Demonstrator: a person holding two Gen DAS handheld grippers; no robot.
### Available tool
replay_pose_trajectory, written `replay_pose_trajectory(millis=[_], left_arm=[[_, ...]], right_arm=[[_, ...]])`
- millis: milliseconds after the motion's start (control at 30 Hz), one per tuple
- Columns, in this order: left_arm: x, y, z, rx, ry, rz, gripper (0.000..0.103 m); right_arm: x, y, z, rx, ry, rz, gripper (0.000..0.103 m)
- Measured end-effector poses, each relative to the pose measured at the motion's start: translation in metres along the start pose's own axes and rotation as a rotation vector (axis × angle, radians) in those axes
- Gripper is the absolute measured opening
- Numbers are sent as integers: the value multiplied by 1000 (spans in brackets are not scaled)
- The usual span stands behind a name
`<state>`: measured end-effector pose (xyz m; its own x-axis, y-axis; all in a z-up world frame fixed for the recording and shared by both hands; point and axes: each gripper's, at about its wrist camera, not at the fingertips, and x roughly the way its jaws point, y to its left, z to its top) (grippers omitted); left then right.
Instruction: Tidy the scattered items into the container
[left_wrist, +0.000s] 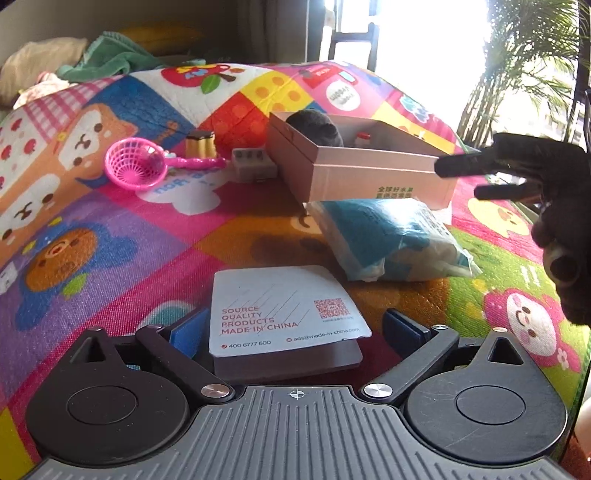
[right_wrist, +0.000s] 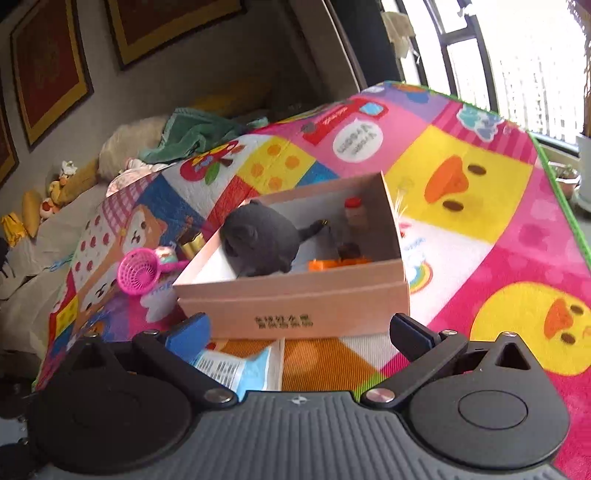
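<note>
On the patterned play mat (left_wrist: 110, 258), the cardboard box (left_wrist: 369, 173) is seen at about one o'clock from the left gripper (left_wrist: 295, 332), whose jaws are spread wide with nothing clamped. A grey card pack (left_wrist: 284, 314) lies flat between those jaws, apparently untouched by them. The right gripper (right_wrist: 299, 332) is likewise held open and empty, with the box straight ahead at twelve o'clock.

Part of the tidying is judged done: a grey plush toy (right_wrist: 262, 240), a small red-capped bottle (right_wrist: 355, 214) and an orange piece (right_wrist: 325, 264) are already inside the box. Left outside are the card pack, a blue-and-white plastic packet (left_wrist: 391, 240) just beside the box's near wall, a pink toy sieve (left_wrist: 136, 162) at ten o'clock, a small grey block (left_wrist: 253, 162) and a brown-topped cake toy (left_wrist: 201, 144).

On the card pack, "SOURCE QUALITY PRODUCTS MADE IN CHINA", "400 6777 600" and "ads@made-in-china.com" can be read beside a QR code. Green Chinese characters are printed on the box wall but cannot be made out.
</note>
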<state>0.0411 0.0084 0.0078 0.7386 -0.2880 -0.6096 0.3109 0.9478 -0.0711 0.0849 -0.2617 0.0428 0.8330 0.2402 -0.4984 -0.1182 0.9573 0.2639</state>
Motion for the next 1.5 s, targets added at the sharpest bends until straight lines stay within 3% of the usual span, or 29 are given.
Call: replay_pose_trajectory(millis=[67, 133, 233, 400, 567, 667, 800, 867, 933, 1033, 1100, 1200, 1267, 1300, 1333, 1400, 1500], left_arm=[[-1, 0, -1, -4, -4, -2, 101], [-2, 3, -1, -20, -11, -11, 101], [-2, 5, -2, -35, -16, -21, 102], [-2, 6, -2, -43, -18, -30, 103], [-2, 6, -2, -45, -19, -28, 103], [-2, 3, -2, -31, -14, -14, 103], [-2, -2, -2, -1, -4, 7, 103], [-2, -4, -3, 12, 2, 12, 103], [-4, -6, -5, 31, 8, 8, 103], [-9, -4, -6, 26, 22, -42, 103], [-16, 1, -3, -2, 11, -83, 103], [-27, 5, 6, -19, -41, -65, 103], [-31, 7, 13, -11, -70, -31, 103], [-30, 7, 16, 1, -70, -1, 103], [-27, 7, 18, 20, -59, 37, 103], [-19, 5, 18, 74, -20, 109, 103], [-9, 1, 9, 141, 48, 146, 103]], right_arm=[[15, 6, 4, -21, 25, -60, 100], [28, 7, 1, -33, 76, -69, 91], [28, 8, -13, -45, 134, -70, 89], [-9, 15, -40, -117, 190, 20, 89], [-38, 35, -40, -188, 110, 61, 91], [-31, 47, -28, -148, 115, 153, 93], [-4, 66, -30, -142, 150, 185, 96], [9, 69, -36, -142, 195, 187, 89], [13, 68, -41, -149, 233, 196, 65], [-3, 59, -45, -172, 200, 176, 62], [-13, 47, -46, -187, 168, 115, 62], [-22, 21, -47, -151, 140, 34, 63], [-27, 7, -47, -128, 117, -8, 69], [-28, 2, -48, -117, 107, -31, 80], [-29, -3, -50, -106, 95, -52, 88], [-27, -8, -53, -92, 92, -67, 93], [-21, -9, -61, -97, 98, -79, 98]])
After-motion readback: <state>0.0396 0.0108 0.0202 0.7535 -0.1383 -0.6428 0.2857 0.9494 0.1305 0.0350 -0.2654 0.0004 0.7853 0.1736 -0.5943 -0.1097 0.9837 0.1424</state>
